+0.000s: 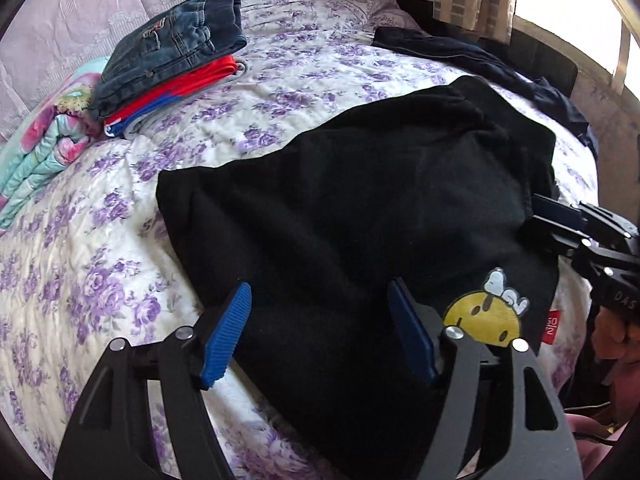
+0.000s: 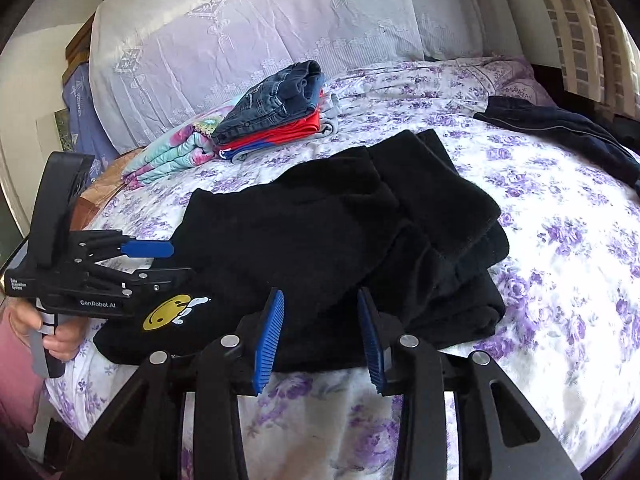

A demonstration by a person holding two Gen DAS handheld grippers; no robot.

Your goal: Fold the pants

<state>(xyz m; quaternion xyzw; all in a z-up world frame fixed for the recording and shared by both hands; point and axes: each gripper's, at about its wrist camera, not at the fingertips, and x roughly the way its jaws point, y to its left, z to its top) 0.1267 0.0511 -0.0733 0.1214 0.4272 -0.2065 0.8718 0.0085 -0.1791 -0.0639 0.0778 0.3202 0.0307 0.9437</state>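
Blue ribbed pads (image 1: 228, 332) on the left gripper (image 1: 320, 336) stand wide apart, nothing pinched btwn them; they hover just above the near edge of the black pants (image 1: 340, 200). Right gripper (image 2: 320, 336) pads (image 2: 270, 336) are also apart, narrower gap, w/ no cloth btwn them, over the near hem of the pants. In the right wrist view the left gripper shows from the side at the left, held by a hand (image 2: 60, 332) on its grip, fingers spread over the pants' corner by the yellow smiley patch (image 2: 166, 312).

Pants lie folded over on the bedspread (image 1: 80, 264), white w/ purple flowers, one thick layer doubled back on top at the right in the right view. Red tag (image 1: 553, 322) sits at the hem beside the patch.

Further back: a stack w/ folded jeans (image 1: 176, 48) on top of a red-and-blue garment (image 1: 168, 92), next to a folded pastel blanket (image 1: 44, 148). A dark navy garment (image 1: 480, 64) lies loose near the far right edge. Big pale pillow (image 2: 260, 32) at the head of the bed.
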